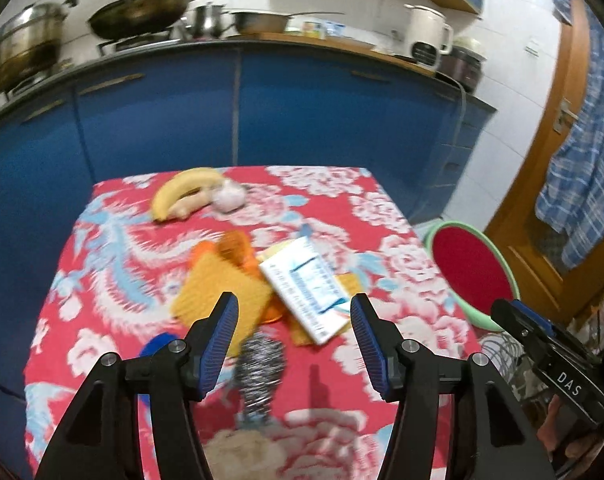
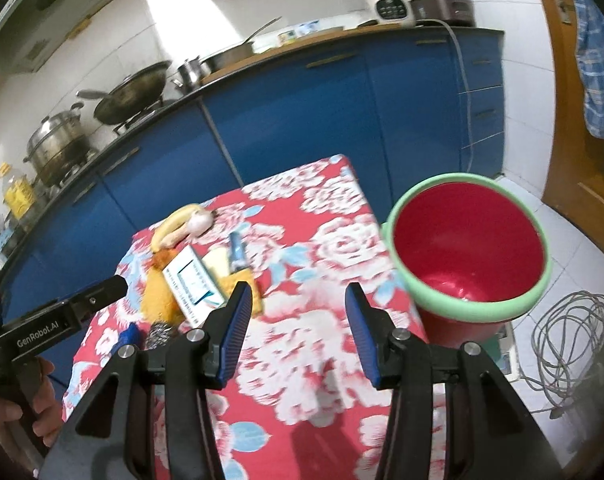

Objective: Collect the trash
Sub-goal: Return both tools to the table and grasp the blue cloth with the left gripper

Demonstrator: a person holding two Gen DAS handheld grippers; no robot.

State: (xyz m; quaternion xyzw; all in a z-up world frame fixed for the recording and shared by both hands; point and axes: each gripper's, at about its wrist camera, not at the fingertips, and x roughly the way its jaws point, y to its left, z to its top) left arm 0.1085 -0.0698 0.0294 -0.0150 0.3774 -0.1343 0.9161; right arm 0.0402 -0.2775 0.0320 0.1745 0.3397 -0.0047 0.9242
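Here my left gripper (image 1: 294,316) hangs above the floral-clothed counter (image 1: 114,264) with its fingers spread wide and nothing between them. Just beyond the tips, in the middle of the left wrist view, the trash lies in a loose heap: a white printed box (image 1: 304,290) resting tilted on yellow-orange cloths (image 1: 218,284), with a steel-wool scourer (image 1: 260,368) lower in the frame, between my two fingers and beneath them. A blue cap (image 1: 156,346) peeks out by the left finger. Farther up, toward the counter's far edge, a banana (image 1: 184,192) touches a garlic bulb (image 1: 230,196).

My right gripper (image 2: 296,316) is likewise released and empty, over bare cloth, the heap to its left in the right wrist view. At the right of that frame stands the red bin (image 2: 468,248) with a green rim, beside the counter's edge; its inside shows only red walls and bottom. A coil of grey cable (image 2: 570,332) lies on the floor at lower right.
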